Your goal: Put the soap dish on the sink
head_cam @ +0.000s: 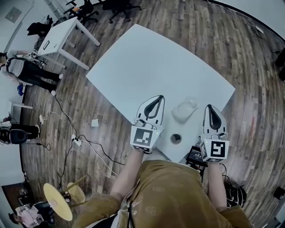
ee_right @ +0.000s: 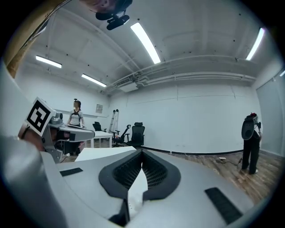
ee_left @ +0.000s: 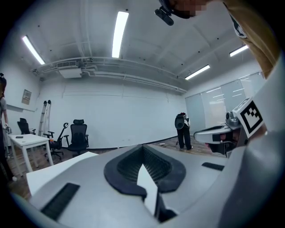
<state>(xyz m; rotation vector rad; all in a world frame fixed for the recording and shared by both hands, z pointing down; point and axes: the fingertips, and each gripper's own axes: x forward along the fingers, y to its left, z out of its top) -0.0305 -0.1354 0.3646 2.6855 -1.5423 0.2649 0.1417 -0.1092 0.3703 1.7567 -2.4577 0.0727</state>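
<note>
A white soap dish (head_cam: 185,110) lies on the white table (head_cam: 147,62) near its front right part. My left gripper (head_cam: 157,98) is held level just left of the dish, jaws together with nothing between them. My right gripper (head_cam: 209,107) hovers just right of the dish, also shut and empty. In the left gripper view the closed jaws (ee_left: 143,154) point across the room and the dish is hidden. The right gripper view shows its own closed jaws (ee_right: 141,153) the same way. A small round grey piece with a dark centre (head_cam: 176,138) sits by the table's front edge.
A black device (head_cam: 194,156) rests at the table's near edge. A second white table (head_cam: 60,35) and office chairs (head_cam: 89,9) stand at the back left. A person (head_cam: 22,71) stands at the far left. Cables (head_cam: 80,142) trail over the wooden floor.
</note>
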